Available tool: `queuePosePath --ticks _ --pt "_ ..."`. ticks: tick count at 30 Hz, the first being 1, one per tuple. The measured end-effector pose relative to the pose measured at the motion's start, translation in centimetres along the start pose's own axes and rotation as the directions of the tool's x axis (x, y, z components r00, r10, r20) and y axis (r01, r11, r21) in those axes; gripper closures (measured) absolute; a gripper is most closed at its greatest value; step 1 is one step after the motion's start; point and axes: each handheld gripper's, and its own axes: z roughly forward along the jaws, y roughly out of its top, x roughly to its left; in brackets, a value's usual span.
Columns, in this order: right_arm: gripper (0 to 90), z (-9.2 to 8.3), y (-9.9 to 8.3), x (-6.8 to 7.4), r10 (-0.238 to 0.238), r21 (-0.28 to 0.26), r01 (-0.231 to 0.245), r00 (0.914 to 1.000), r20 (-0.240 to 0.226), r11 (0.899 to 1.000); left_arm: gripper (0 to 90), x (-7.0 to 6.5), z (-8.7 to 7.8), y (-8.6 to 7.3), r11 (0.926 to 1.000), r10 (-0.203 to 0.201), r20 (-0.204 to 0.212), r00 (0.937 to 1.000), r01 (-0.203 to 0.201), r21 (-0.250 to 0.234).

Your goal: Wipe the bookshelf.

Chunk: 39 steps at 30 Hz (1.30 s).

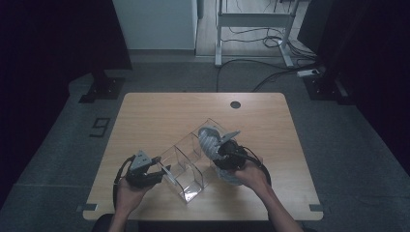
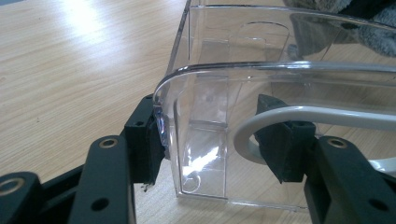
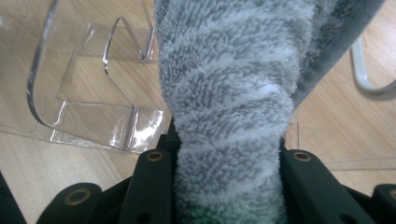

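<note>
A clear plastic organiser with several open compartments lies slantwise on the wooden table. My left gripper is at its near left end. In the left gripper view the jaws of this left gripper are shut on the organiser, one pad pressed against its corner wall. My right gripper is shut on a rolled grey striped towel, which hangs over the organiser's far end. In the right gripper view the towel is squeezed in the right gripper, above the organiser.
A white cable loops across the organiser's near end. The table has a round dark hole near its far edge. Behind the table stand a white desk frame and loose cables on the floor.
</note>
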Motion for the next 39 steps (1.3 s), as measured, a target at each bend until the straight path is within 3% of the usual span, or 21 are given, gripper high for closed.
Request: queuePosePath --ticks 29,39 --pt "67.5 3.0 -2.9 -0.5 0.061 0.009 -0.061 0.9980 0.016 0.998 44.7 -0.1 0.4 0.2 0.9998 -0.017 -0.025 0.9995 0.017 -0.003" --pt "67.4 4.8 -4.4 -0.6 0.058 0.067 -0.060 0.9978 0.030 0.996 44.7 -0.1 0.4 0.2 0.9998 -0.018 -0.028 0.9995 0.017 -0.009"
